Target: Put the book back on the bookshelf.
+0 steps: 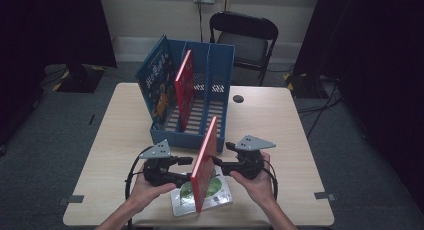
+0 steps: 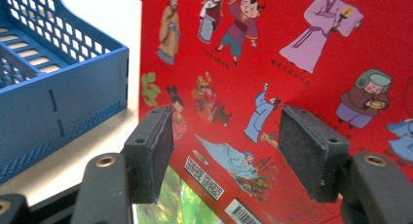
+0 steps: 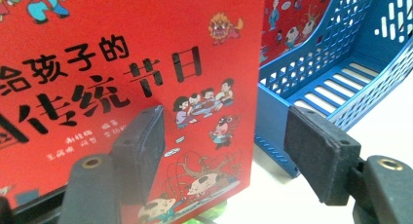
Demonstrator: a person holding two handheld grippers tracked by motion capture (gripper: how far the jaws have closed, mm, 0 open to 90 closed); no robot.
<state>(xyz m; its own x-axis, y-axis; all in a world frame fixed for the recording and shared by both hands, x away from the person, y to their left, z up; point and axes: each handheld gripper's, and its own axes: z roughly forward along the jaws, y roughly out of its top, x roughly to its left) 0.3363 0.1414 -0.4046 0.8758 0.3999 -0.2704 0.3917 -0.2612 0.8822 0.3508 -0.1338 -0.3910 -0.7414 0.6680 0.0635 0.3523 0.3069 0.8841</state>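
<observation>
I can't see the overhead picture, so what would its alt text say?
A person's two hands, each holding a gripper, left and right, press from either side on a red book standing upright at the near edge of a wooden table. Behind it, a blue file rack holds a blue book and another red book.

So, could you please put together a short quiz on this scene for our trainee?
1. True or false: the red book between the left tongs and the right tongs lies flat on the table.
2. What lies directly under that book? A) a green-covered book B) a plate C) a cup
3. How many books stand in the blue rack?

Key:
1. False; it stands upright on its edge.
2. A
3. Two: a blue book and a second red book.
</observation>
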